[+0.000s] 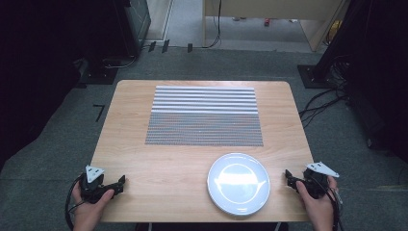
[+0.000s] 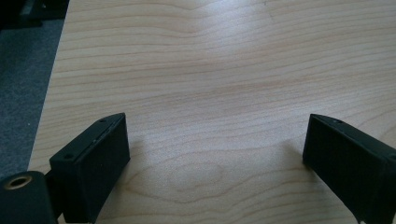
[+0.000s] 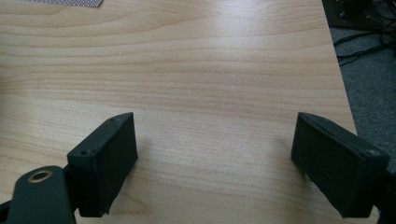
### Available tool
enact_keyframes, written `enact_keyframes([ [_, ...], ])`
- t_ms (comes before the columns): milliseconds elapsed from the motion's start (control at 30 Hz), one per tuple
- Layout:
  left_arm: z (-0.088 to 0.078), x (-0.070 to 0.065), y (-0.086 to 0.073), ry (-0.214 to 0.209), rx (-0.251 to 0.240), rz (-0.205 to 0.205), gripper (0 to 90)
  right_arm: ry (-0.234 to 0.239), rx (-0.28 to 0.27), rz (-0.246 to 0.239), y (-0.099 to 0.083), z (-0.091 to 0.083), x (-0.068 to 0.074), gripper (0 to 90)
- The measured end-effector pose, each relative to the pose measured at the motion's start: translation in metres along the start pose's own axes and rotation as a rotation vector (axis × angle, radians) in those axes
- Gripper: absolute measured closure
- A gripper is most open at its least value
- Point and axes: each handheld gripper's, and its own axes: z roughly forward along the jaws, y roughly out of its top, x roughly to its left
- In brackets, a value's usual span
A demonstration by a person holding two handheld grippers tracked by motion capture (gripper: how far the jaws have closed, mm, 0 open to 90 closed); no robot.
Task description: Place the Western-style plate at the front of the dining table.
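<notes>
a white round plate (image 1: 238, 183) is seen lying flat and upright on the wooden table (image 1: 168, 163), near the front edge, right of centre. it is empty and glossy, with light reflected in its middle. it is set just below the striped mat (image 1: 204, 115).

Materials & Finish

Surface (image 1: 168, 163): light wood-grain top, smooth, faint satin sheen under overhead light. Plate (image 1: 238, 183): white, glossy, looks ceramic; strong ring-shaped reflection. Mat (image 1: 204, 115): grey/white striped, woven-looking texture, matt. Left tool (image 2: 215, 149) & right tool (image 3: 215, 154): black matt plastic jaws w/ finely ribbed pad faces. Floor (image 1: 346, 144): grey carpet, rough.
</notes>
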Motion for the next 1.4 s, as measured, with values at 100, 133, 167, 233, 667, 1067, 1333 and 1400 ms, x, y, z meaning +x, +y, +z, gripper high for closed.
enact_keyframes([
  [100,0.000,0.000,0.000,0.000,0.000,0.000,6.9,-0.003,0.001,0.005,0.000,0.000,0.000,13.5],
  [133,0.000,0.000,0.000,0.000,0.000,0.000,6.9,-0.004,0.001,0.008,0.000,0.000,0.000,13.5],
  [167,0.000,0.000,0.000,0.000,0.000,0.000,6.9,-0.006,0.001,0.008,0.000,0.000,0.000,13.6],
  [233,0.000,0.000,0.000,0.000,0.000,0.000,6.9,-0.012,-0.005,0.019,0.000,-0.001,0.001,15.5],
  [667,-0.001,0.000,0.000,-0.002,0.001,0.003,7.4,0.054,-0.059,0.045,0.007,-0.019,0.016,22.2],
  [1067,-0.001,0.000,0.000,-0.002,0.001,0.002,7.4,0.109,-0.105,0.058,0.013,-0.032,0.033,29.5],
  [1333,-0.001,0.000,0.000,-0.003,0.002,0.003,7.7,0.150,-0.137,0.059,0.012,-0.039,0.040,39.1],
  [1400,-0.001,0.000,0.000,-0.002,0.003,0.003,7.7,0.160,-0.135,0.064,0.011,-0.041,0.042,41.5],
])
